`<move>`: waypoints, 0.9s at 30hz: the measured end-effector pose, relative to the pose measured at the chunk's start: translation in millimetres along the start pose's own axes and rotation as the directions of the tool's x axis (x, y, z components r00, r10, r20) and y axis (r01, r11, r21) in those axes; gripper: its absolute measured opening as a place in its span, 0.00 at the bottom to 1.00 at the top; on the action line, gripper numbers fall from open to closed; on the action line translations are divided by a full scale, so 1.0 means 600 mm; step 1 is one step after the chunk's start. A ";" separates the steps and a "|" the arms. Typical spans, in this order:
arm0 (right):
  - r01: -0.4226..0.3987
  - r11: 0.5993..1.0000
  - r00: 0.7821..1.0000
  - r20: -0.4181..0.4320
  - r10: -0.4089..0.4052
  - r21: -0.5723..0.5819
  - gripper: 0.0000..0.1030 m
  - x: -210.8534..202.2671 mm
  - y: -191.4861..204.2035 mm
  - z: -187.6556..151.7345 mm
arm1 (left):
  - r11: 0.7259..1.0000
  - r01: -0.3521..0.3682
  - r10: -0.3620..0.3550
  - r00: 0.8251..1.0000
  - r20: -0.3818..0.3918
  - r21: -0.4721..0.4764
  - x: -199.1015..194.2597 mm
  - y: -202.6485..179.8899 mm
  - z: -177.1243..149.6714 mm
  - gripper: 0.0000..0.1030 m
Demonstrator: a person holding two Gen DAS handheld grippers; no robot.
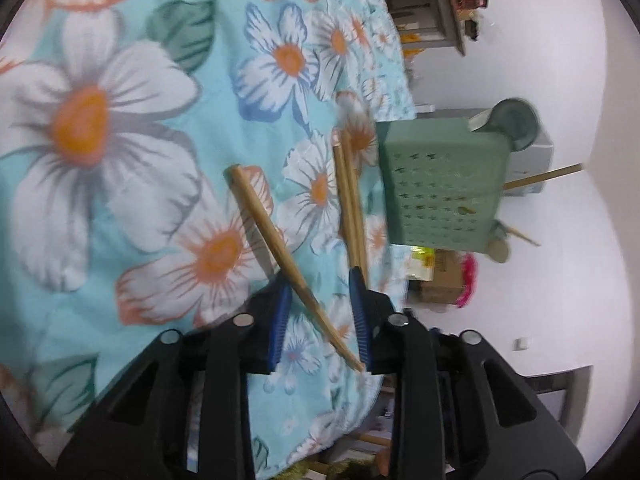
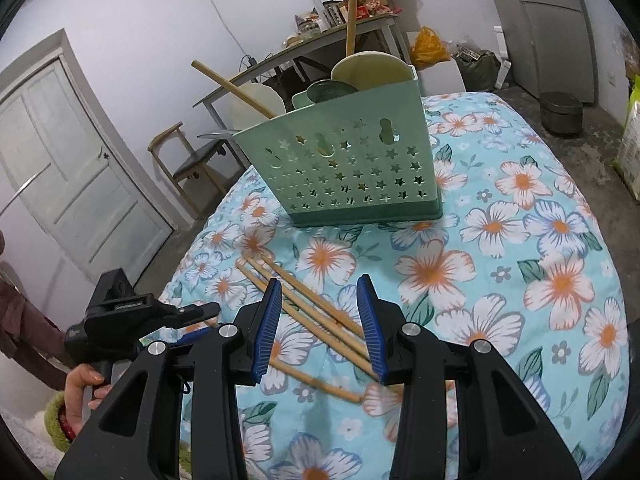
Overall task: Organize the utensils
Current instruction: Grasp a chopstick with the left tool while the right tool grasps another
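We keep both claws wide and holding nothing: our left gripper [image 1: 320, 320] and our right gripper [image 2: 320, 328] are above the chopsticks [image 2: 316, 312], which lie on the flowered cloth [image 2: 520, 240], on the near side of the green basket [image 2: 352, 168].

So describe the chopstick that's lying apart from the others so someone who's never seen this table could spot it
Start at the green star-punched utensil basket on the floral tablecloth. In front of it lie bamboo chopsticks: a tight bundle running side by side. The one you want lies alone nearest the open right tool, angled across the bundle's near ends rather than parallel with it.
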State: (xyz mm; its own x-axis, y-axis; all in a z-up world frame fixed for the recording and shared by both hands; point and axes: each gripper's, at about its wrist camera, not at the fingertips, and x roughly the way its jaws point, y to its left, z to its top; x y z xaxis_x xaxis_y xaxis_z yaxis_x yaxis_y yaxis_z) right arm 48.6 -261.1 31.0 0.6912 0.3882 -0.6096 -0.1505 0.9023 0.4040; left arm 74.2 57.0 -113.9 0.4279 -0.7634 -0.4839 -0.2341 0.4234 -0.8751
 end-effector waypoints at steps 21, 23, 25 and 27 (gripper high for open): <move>-0.182 0.896 0.953 -0.299 0.059 -0.405 0.13 0.150 0.146 0.022 | 0.920 -0.165 0.133 0.985 0.111 0.357 -0.031 -0.051 0.011 0.14; -0.184 0.886 0.947 -0.319 0.044 -0.425 0.12 0.173 0.154 0.028 | 0.923 -0.153 0.122 0.987 0.108 0.354 -0.035 -0.043 0.014 0.14; -0.187 0.876 0.941 -0.338 0.030 -0.444 0.12 0.192 0.162 0.032 | 0.927 -0.139 0.110 0.989 0.102 0.347 -0.040 -0.034 0.018 0.14; -0.187 0.864 0.933 -0.359 0.008 -0.468 0.12 0.212 0.169 0.034 | 0.930 -0.128 0.102 0.990 0.095 0.344 -0.042 -0.029 0.021 0.14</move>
State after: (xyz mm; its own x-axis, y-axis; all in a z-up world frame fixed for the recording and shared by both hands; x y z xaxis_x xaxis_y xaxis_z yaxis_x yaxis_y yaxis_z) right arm 135.5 -124.0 8.1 0.3906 0.4365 -0.8105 -0.5902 0.7944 0.1434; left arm 78.6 75.0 -86.7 0.4832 -0.6665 -0.5678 0.0276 0.6597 -0.7510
